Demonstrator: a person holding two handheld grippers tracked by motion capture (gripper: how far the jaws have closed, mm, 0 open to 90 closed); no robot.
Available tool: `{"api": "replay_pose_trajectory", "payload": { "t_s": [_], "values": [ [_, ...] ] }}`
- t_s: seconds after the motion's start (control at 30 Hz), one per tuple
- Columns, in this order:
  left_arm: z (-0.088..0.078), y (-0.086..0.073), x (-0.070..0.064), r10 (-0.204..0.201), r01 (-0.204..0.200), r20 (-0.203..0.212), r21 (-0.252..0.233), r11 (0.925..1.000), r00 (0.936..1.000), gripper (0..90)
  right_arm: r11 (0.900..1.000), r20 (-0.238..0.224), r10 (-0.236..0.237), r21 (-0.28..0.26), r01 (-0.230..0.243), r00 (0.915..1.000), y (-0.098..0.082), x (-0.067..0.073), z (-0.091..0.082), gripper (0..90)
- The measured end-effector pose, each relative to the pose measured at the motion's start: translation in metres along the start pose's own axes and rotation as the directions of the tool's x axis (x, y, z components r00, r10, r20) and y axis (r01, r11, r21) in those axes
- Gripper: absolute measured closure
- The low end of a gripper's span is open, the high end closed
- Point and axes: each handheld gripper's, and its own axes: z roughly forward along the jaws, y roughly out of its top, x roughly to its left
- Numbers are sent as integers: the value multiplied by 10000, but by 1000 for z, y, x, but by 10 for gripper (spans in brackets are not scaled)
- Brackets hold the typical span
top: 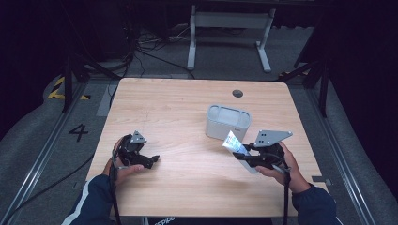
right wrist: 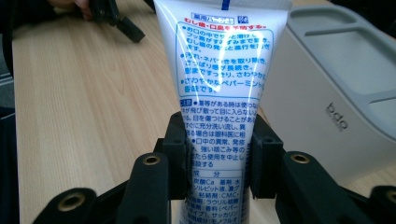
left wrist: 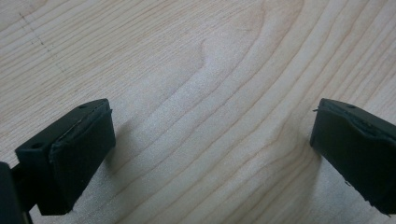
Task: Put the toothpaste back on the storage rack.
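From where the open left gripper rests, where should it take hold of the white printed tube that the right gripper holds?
Take the white printed tube on its free upper half, above the right gripper, coming from the left gripper's side. The tube is flat and wide there, so close across its thin faces, probably away from the grey plastic container.

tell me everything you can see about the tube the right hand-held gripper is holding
The tube is a white, glossy, soft-looking plastic squeeze tube printed with blue and red Japanese text in a blue frame. It is clamped across its width between the pads of the right hand-held gripper, lifted off the wooden table. Its flat crimped end points toward the grey container close beside it; whether they touch I cannot tell.
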Motion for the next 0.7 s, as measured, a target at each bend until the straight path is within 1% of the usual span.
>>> {"api": "replay_pose_trajectory", "payload": {
  "t_s": [0.07,0.13,0.2,0.27,0.33,0.37,0.43,0.47,0.5,0.57,0.6,0.7],
  "values": [
    [0,0,0,-1,1,-7,7,10000,10000,4,9998,129,18,-190,-16,9999,1,-1,-4,663],
    [0,0,0,-5,5,-1,-1,10000,10000,5,9980,251,90,-628,-74,9996,2,-2,-10,663],
    [0,0,0,-3,3,1,1,10000,10000,4,9964,302,122,-841,-96,9995,2,-4,-13,663],
    [0,0,0,-3,3,-8,7,10000,10000,4,9917,507,177,-1279,-111,9986,3,-5,-18,662],
    [0,0,0,-3,3,0,-1,10000,10000,4,9872,648,261,-1584,-156,9976,3,-6,-21,662],
    [0,0,0,-3,3,0,-1,10000,10000,4,9872,648,261,-1584,-156,9976,3,-6,-21,662],
    [0,0,0,-6,6,1,-3,10000,10000,4,9808,808,299,-1948,-137,9963,5,-7,-25,661],
    [0,0,0,-6,6,1,-3,10000,10000,5,9808,808,299,-1948,-137,9963,5,-7,-25,661],
    [0,0,0,-4,4,2,-1,10000,10000,4,9766,859,309,-2149,-118,9958,5,-7,-26,661],
    [0,0,0,-5,5,1,4,10000,10000,5,9751,837,351,-2213,-157,9959,6,-7,-27,660],
    [0,0,0,-3,3,1,1,10000,10000,4,9737,923,302,-2275,-85,9953,7,-7,-27,660],
    [0,0,0,-7,7,3,-4,10000,10000,4,9711,935,320,-2385,-89,9951,9,-7,-26,659]
  ]
}}
